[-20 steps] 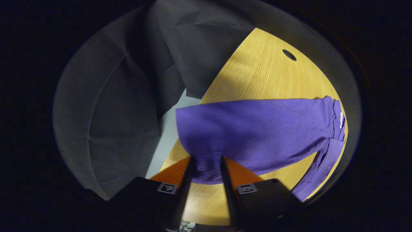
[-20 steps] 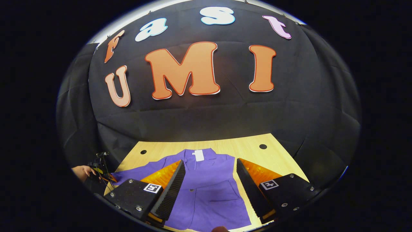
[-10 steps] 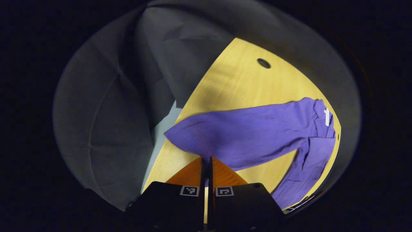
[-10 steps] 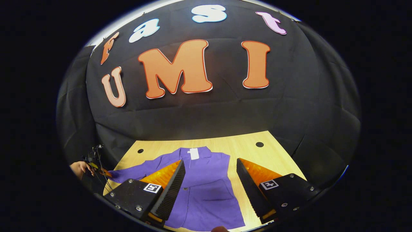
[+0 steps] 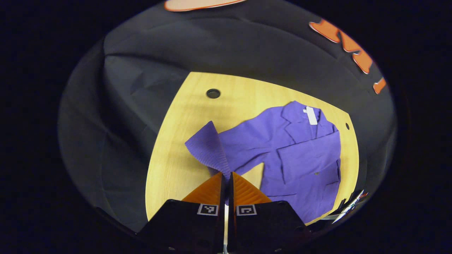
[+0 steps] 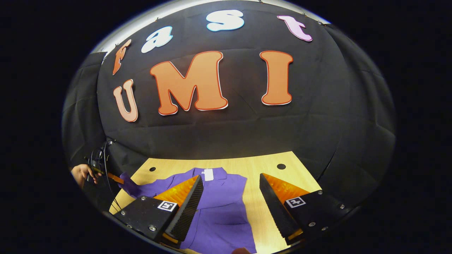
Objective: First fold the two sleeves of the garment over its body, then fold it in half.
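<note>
So the purple garment (image 5: pixel 300 155) is lying flat on the wooden worktop (image 5: pixel 176 155), collar with its white tag (image 5: pixel 311 115) at the far end. The left hand-held gripper (image 5: pixel 226 176) is clamped tight on the cuff of one sleeve (image 5: pixel 208 148), and that cuff is lifted up off the worktop, standing ribbed and curled near the garment's left side. In the right gripper view the right hand-held gripper (image 6: pixel 231 183) hangs over the near part of the garment with its fingers spread wide, gripping nothing. Far left in that view you can see a hand (image 6: pixel 82 173) holding the left one.
</note>
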Demonstrator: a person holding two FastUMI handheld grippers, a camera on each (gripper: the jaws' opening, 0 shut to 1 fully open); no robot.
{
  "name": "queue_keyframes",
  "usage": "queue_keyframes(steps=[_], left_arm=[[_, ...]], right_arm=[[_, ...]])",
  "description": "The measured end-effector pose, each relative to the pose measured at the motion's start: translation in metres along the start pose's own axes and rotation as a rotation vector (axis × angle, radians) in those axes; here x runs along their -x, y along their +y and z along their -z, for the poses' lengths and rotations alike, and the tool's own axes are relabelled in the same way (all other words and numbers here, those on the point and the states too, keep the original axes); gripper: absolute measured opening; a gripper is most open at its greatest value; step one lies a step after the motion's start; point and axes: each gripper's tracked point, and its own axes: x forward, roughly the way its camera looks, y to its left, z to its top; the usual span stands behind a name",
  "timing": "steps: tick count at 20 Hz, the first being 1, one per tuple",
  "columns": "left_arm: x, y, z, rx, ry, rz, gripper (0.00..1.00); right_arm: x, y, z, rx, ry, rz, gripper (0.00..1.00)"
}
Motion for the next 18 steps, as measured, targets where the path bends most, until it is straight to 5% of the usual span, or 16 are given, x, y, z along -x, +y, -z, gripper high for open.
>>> queue_keyframes(steps=[18], left_arm=[[-0.003,-0.348,-0.064,-0.357,0.0,0.26,0.05]], right_arm=[[0.012,-0.11,0.024,-0.072,0.007,0.044,0.95]])
